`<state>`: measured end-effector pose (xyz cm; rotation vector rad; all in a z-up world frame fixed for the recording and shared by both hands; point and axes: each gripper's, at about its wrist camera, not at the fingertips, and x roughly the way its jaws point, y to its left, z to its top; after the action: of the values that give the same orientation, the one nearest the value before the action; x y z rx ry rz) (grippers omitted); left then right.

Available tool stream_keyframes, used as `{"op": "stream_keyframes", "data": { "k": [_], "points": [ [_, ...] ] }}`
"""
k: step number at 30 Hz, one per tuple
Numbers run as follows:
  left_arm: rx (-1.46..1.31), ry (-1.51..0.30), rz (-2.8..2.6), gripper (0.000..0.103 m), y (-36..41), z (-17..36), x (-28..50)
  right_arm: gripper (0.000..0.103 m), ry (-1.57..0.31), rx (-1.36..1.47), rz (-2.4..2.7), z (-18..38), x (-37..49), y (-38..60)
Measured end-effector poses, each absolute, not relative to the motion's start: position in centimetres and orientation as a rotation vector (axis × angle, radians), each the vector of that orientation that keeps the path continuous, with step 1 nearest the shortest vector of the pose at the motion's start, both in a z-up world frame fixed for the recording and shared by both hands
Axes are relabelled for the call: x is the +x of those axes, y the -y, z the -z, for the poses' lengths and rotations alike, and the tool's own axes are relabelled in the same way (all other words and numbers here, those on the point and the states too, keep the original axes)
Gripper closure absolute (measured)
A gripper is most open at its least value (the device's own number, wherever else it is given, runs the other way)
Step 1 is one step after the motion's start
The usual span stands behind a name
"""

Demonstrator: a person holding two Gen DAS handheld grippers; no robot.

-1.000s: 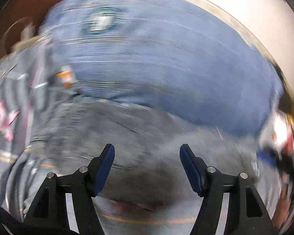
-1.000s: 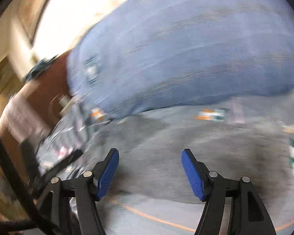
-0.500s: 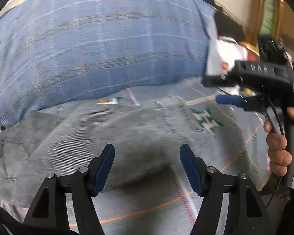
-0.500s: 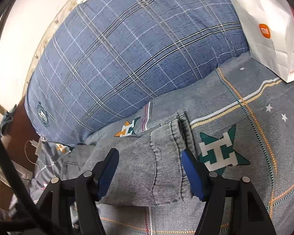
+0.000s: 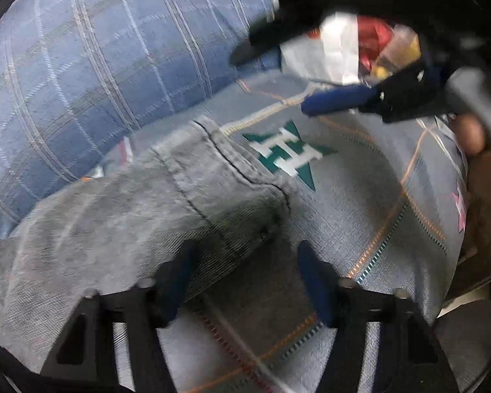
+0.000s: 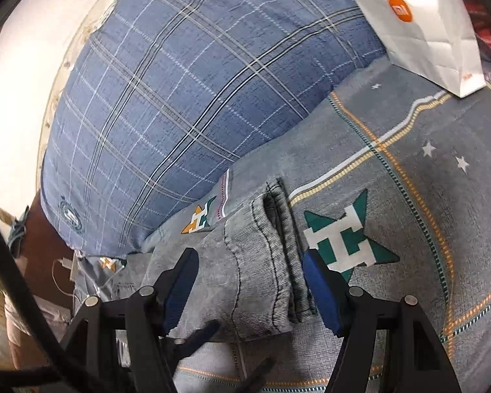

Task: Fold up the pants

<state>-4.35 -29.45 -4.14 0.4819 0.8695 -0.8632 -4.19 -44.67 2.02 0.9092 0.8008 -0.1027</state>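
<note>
The grey jeans (image 6: pixel 245 271) are laid on a bed covered by a grey sheet (image 6: pixel 409 170) printed with orange and teal lines, small white stars and a teal star bearing a white H (image 6: pixel 343 245). The hem end of a leg is seen in both views, with its stitched cuff just beside the teal star. The right claw (image 6: pixel 250 281) is held wide open over that hem, one blue pad on each side of the cloth, and nothing is gripped. The left claw (image 5: pixel 245 278) is likewise spread wide, low over the near edge of the jeans (image 5: pixel 167 209), though the view is blurred and contact cannot be judged. In the left wrist view the right claw (image 5: pixel 340 100) is seen crossing the upper right, with the holder's hand (image 5: pixel 474 137) behind it. A large blue plaid pillow (image 6: pixel 186 98) is pressed against the far side of the jeans. A white paper bag with an orange logo (image 6: pixel 422 29) stands on the sheet beyond the pillow's corner. A white cable (image 6: pixel 63 275) lies at the left edge.
</note>
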Motion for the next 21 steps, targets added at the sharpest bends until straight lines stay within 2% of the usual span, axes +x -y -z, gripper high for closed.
{"op": "stream_keyframes", "data": {
  "k": [1,6,7,8,10,11,14,21],
  "points": [
    [0.49,-0.889,0.868,0.053,29.9,4.7,-4.2,0.033,-0.8,0.921,0.104,-1.8,-4.1,44.8],
    [0.489,-0.887,0.836,0.054,31.4,5.5,-3.5,0.033,-0.812,0.977,0.111,-0.7,-4.0,45.4],
    [0.481,-0.884,0.824,0.059,31.6,5.4,-3.3,0.033,-0.817,0.993,0.11,-0.3,-4.0,45.6],
    [0.478,-0.883,0.803,0.07,31.7,5.4,-3.0,0.033,-0.827,1.019,0.108,0.4,-3.9,45.8],
    [0.436,-0.894,0.788,0.077,31.5,5.2,-2.2,0.033,-0.839,1.06,0.101,1.3,-3.8,46.0],
    [0.399,-0.904,0.792,0.085,31.2,5.0,-1.8,0.033,-0.843,1.081,0.099,1.7,-3.8,46.1],
    [0.269,-0.948,0.823,0.089,29.8,4.3,-0.8,0.033,-0.837,1.109,0.084,2.1,-3.8,46.1],
    [0.069,-0.994,0.845,0.09,27.5,3.6,-0.2,0.033,-0.885,1.181,0.013,3.9,-2.0,45.0]
  ]
}}
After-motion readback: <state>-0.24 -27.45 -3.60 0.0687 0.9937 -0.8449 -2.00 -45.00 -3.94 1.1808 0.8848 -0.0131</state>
